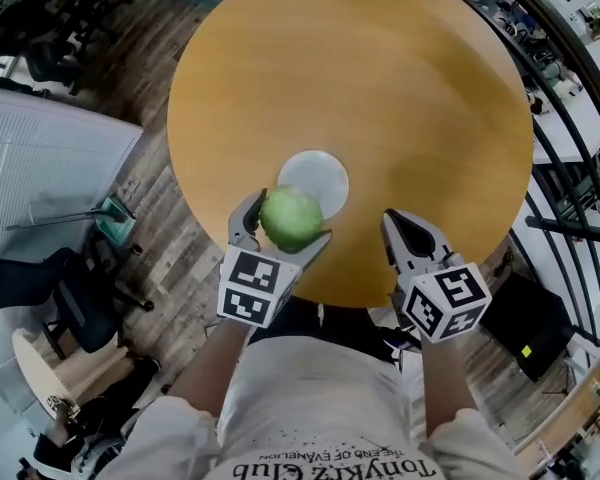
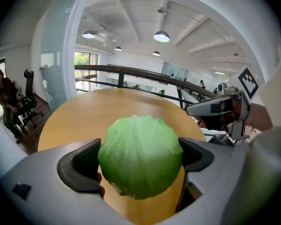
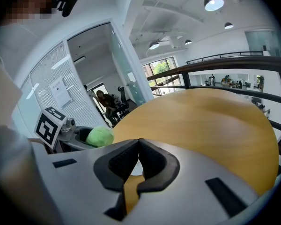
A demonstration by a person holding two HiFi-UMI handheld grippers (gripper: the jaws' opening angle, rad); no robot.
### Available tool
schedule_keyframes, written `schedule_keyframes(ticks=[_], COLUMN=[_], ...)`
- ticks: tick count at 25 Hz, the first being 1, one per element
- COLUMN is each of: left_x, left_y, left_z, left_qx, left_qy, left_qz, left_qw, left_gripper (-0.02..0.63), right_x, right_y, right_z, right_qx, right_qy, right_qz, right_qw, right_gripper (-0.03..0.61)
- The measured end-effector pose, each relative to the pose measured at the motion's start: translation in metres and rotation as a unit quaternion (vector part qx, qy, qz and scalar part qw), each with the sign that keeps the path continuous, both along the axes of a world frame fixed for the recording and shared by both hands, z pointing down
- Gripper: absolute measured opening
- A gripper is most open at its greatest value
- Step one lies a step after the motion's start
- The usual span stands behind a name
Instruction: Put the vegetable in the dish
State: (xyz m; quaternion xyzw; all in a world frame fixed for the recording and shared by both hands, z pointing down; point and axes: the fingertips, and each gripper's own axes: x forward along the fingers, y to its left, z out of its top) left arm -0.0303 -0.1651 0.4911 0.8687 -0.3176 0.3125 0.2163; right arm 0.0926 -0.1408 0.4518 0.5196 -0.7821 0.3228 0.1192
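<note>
A green cabbage [image 1: 291, 218] is clamped between the jaws of my left gripper [image 1: 285, 230], held above the near edge of the round wooden table [image 1: 400, 98]. In the left gripper view the cabbage [image 2: 140, 156] fills the gap between both pads. A white dish [image 1: 320, 177] lies on the table just beyond the cabbage, partly covered by it. My right gripper [image 1: 408, 232] hovers over the table's near edge to the right, its jaws pressed together on nothing [image 3: 138, 148]. The right gripper view shows the cabbage [image 3: 99, 136] at left.
The table stands beside a dark railing [image 1: 570, 118] on the right. Office chairs [image 1: 75, 298] and a small round stool table [image 1: 50, 373] stand on the wooden floor at the left. A black box [image 1: 525, 323] sits on the floor at right.
</note>
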Motion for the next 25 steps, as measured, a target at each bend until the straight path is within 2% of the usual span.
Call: schedule_keyframes(ticks=[12, 25], left_x=[0.012, 0.021], left_y=[-0.021, -0.032], left_z=[0.047, 0.089], left_qx=[-0.022, -0.024], left_qy=[-0.032, -0.081], left_qz=[0.013, 0.047], left_qw=[0.9992, 0.9954], left_gripper=[0.505, 0.505], right_x=[0.01, 0.008], right_y=[-0.005, -0.011], right_z=[0.02, 0.035], right_qx=[-0.016, -0.024], right_qy=[-0.009, -0.015], right_qz=[0.01, 0.012], right_qw=[1.0, 1.0], right_gripper=[0.021, 0.021])
